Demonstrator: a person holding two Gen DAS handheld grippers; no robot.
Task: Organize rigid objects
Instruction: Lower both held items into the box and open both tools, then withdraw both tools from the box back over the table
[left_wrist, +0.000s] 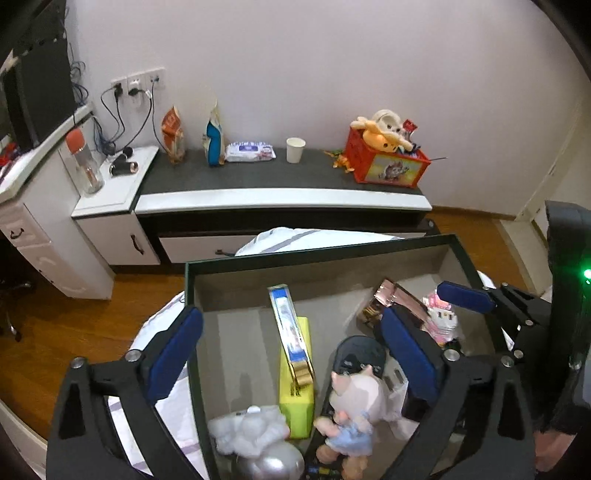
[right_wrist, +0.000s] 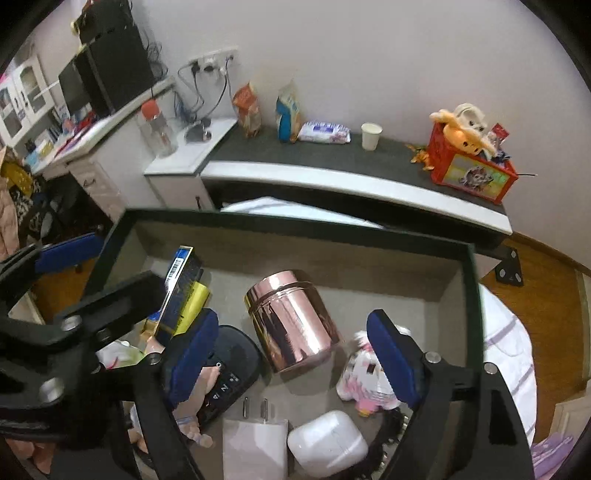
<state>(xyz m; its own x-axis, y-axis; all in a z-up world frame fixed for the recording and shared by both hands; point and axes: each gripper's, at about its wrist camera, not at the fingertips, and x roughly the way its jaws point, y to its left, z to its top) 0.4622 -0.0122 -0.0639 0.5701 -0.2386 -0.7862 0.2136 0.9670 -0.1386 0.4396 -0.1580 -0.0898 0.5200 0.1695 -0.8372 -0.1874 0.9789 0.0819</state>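
Note:
A dark-rimmed open box (left_wrist: 314, 254) with a grey inside holds mixed items. My left gripper (left_wrist: 291, 354) is open above its left part. Below it lie a yellow box (left_wrist: 295, 402), a slim blue-and-gold box (left_wrist: 290, 328) resting on it, a pink pig plush (left_wrist: 351, 395) and a white plush (left_wrist: 251, 428). Its left pad hangs outside the box wall. My right gripper (right_wrist: 293, 356) is open over a rose-gold canister (right_wrist: 291, 321) lying on its side, pads clear of it. A white charger (right_wrist: 255, 439), a white earbud case (right_wrist: 327, 443), a black device (right_wrist: 232, 365) and a pink-white plush (right_wrist: 362, 380) lie nearby.
The box rests on a white quilt (left_wrist: 162, 321). Behind stands a low cabinet (left_wrist: 280, 195) with a paper cup (left_wrist: 295, 149), wipes pack (left_wrist: 250, 151), snack bags and a red toy crate (left_wrist: 388, 162). A bottle (left_wrist: 83, 162) stands on the white side unit. Wooden floor lies around.

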